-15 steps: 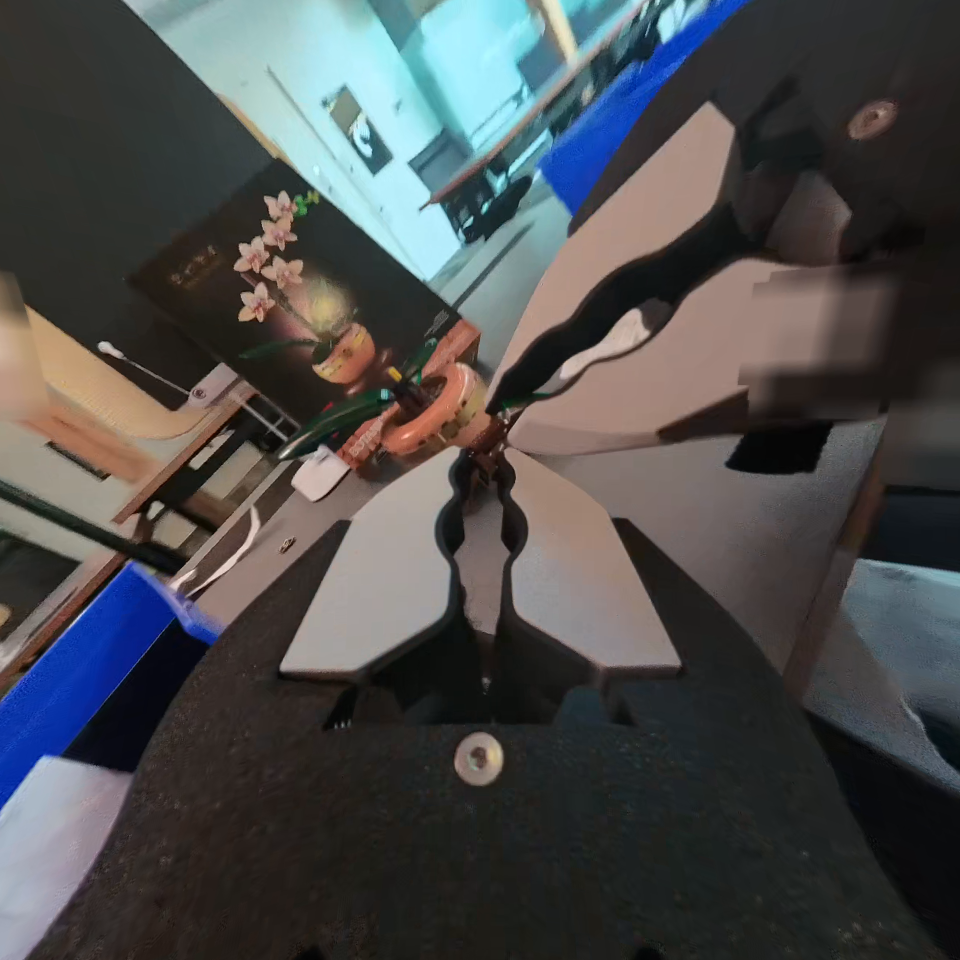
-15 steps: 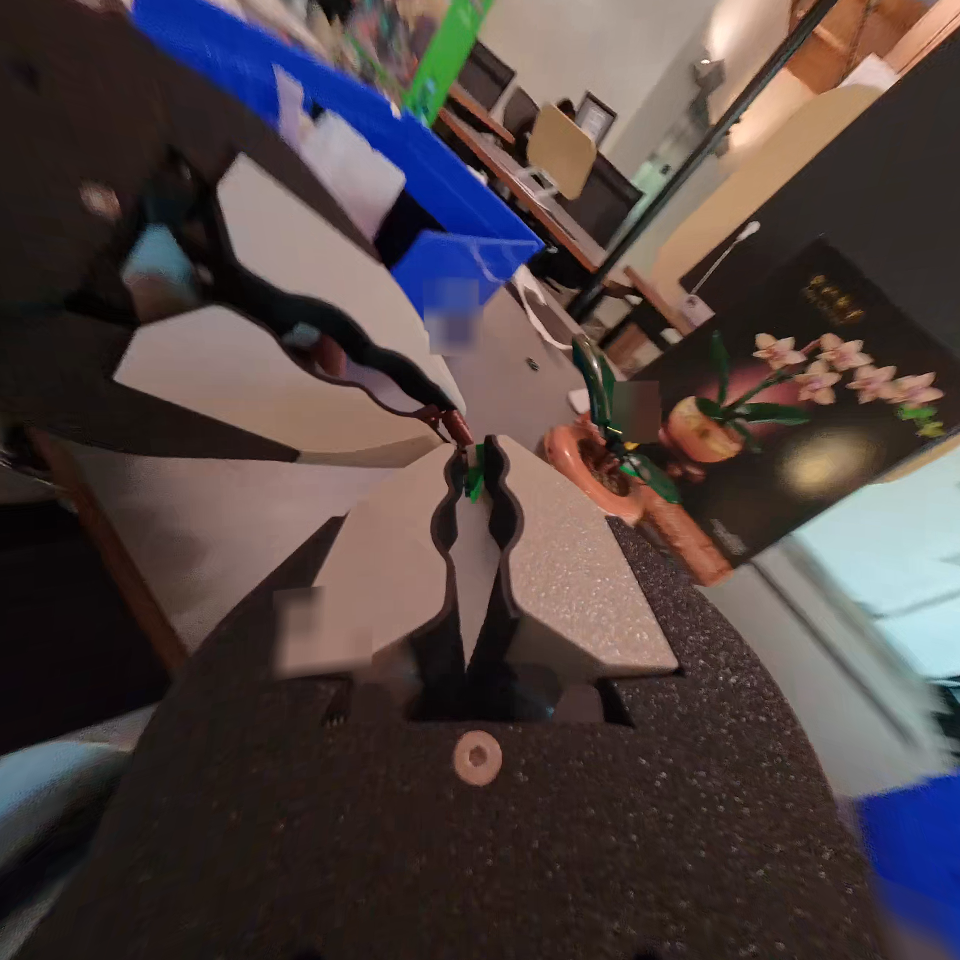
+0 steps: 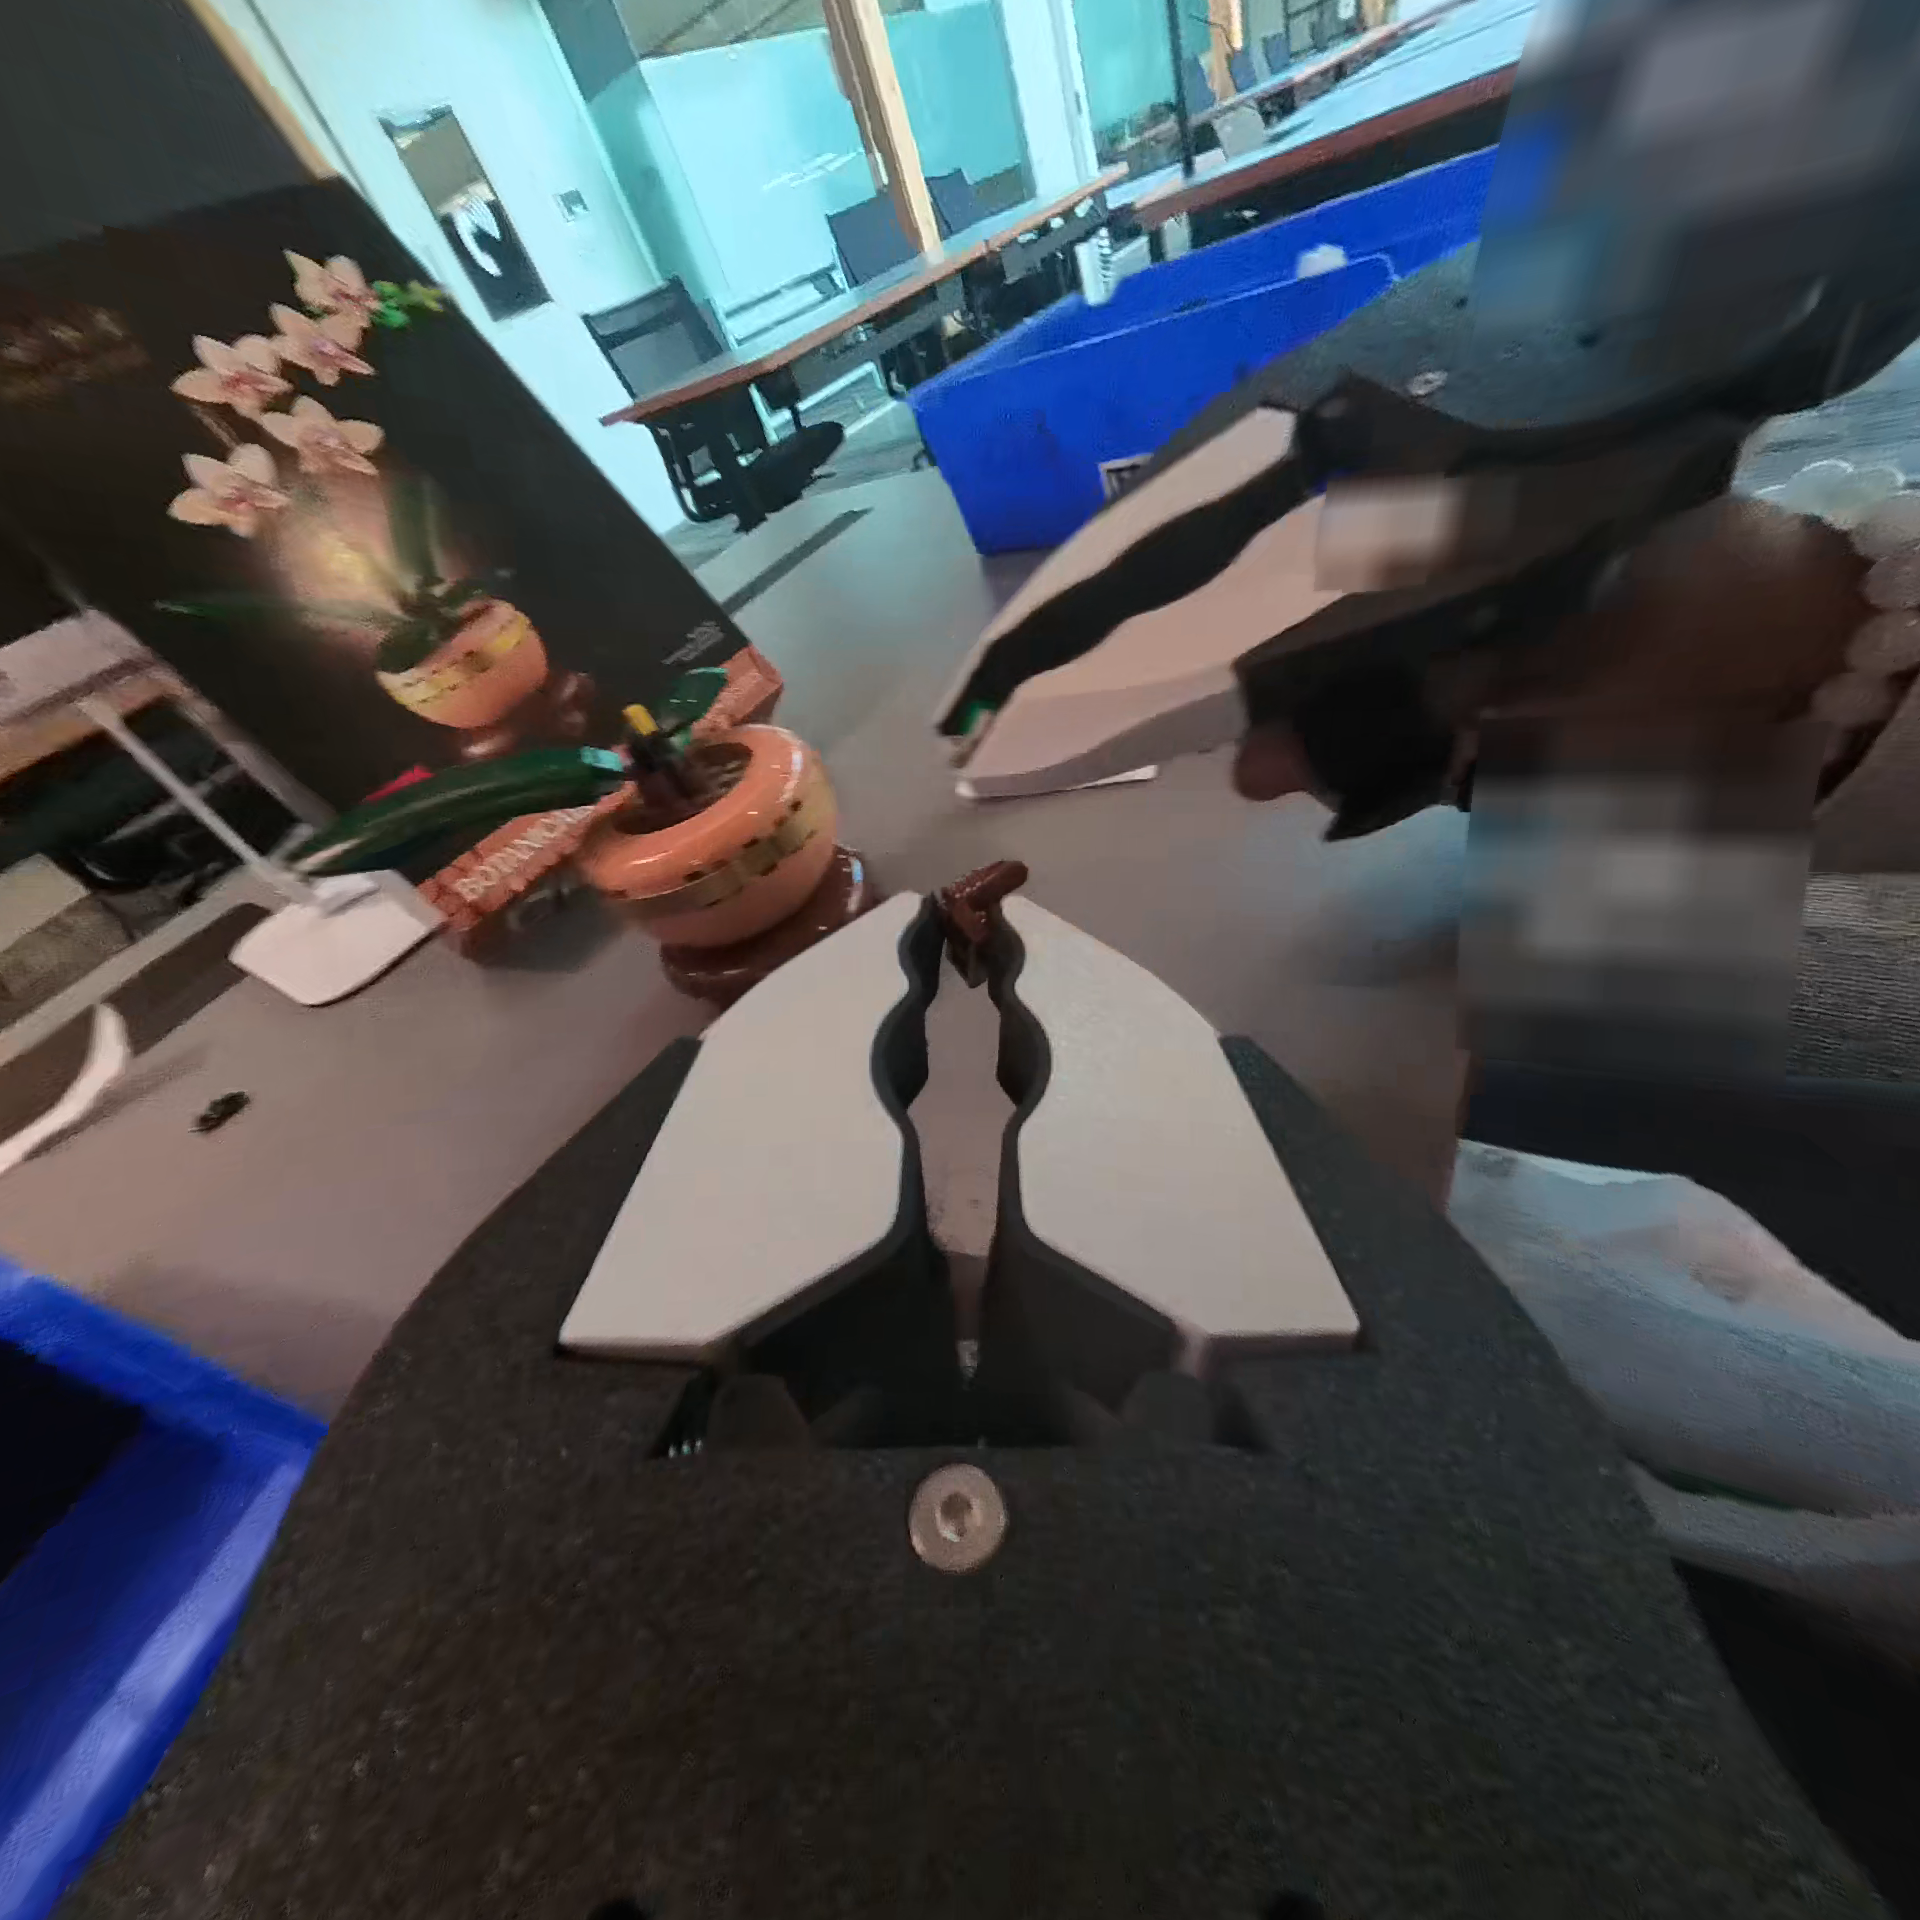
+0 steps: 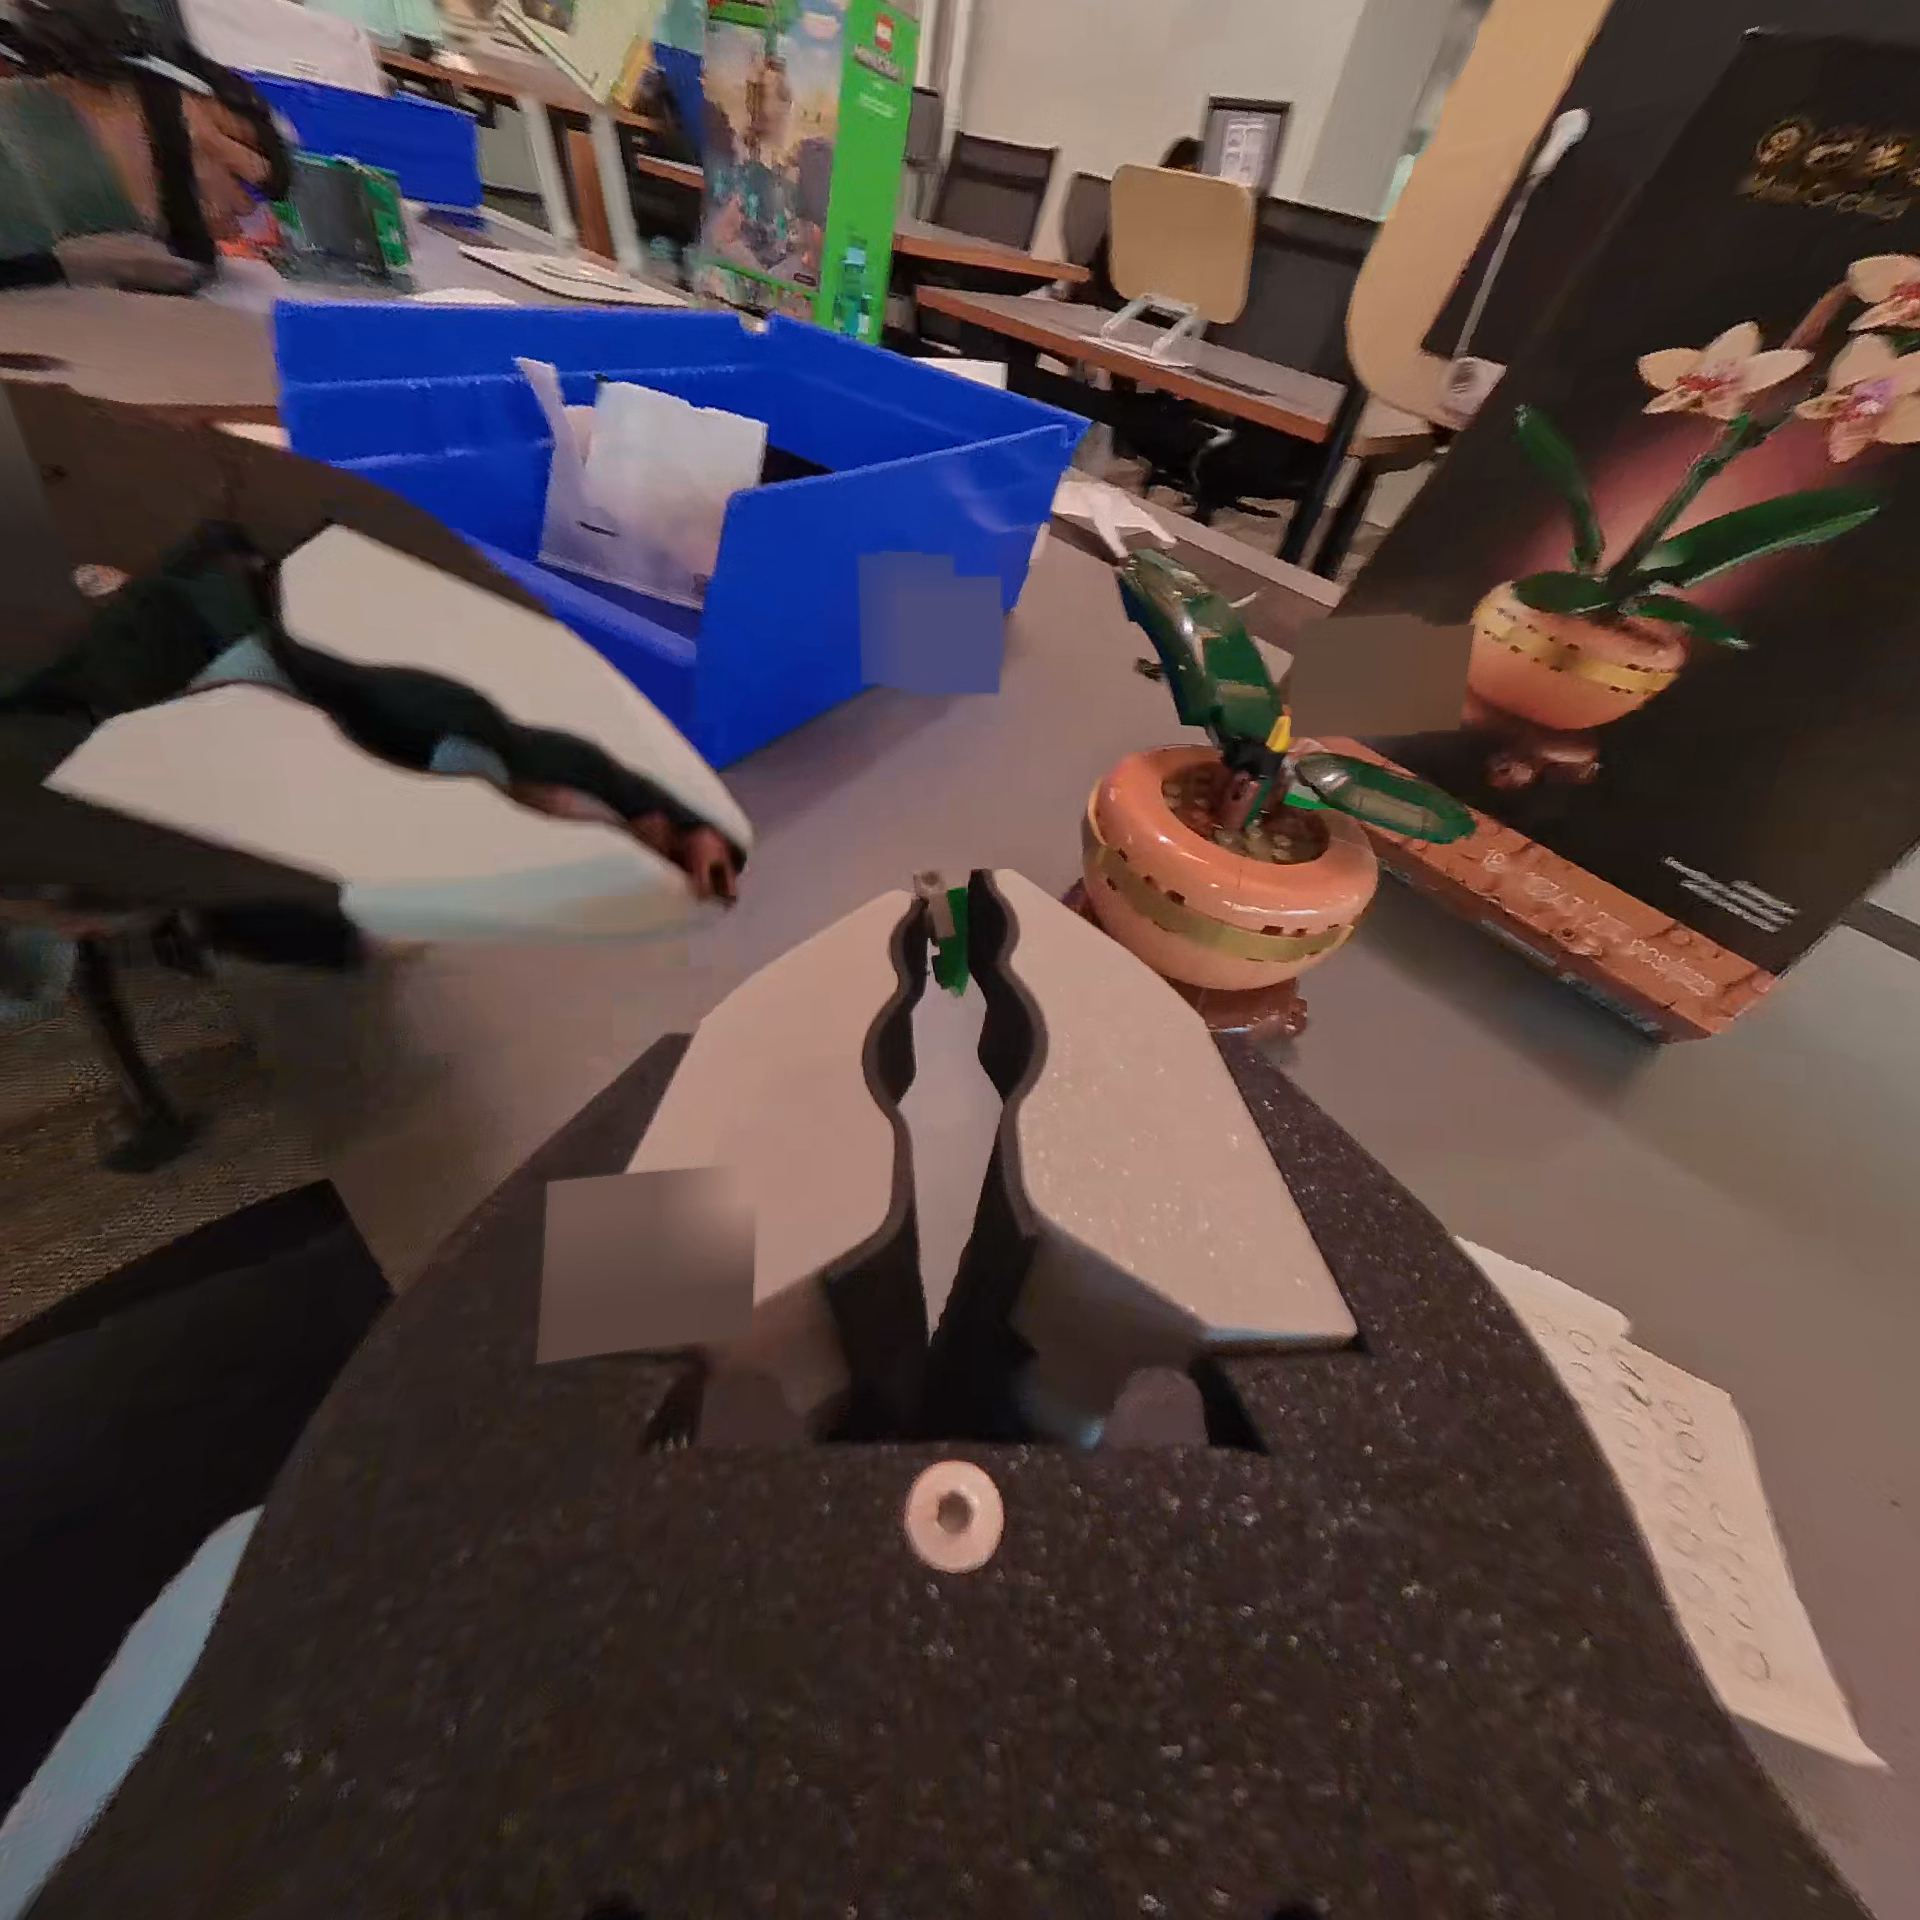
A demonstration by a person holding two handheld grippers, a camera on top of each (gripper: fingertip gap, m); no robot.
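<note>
Brown stud piece (image 3: 977, 902) pinched in left gripper (image 3: 971, 914); right gripper (image 4: 951, 914) clamps green-grey bit (image 4: 948, 930) (both tiny).

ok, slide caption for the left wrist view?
Left gripper pinches a small brown piece beside the brick-built flower pot.

Open office. Grey table (image 3: 1091, 582) in front; more long desks (image 3: 831, 322) with wood-brown tops stand behind it. Glass partitions (image 3: 769, 156), teal-tinted, and a white wall (image 3: 416, 62) at the far end. Dark office chairs (image 4: 987, 192) along a beige wall (image 4: 1091, 62). Grey carpet (image 4: 114, 1174) past the table's left edge. Daylight through the glass, softer indoors.
</note>
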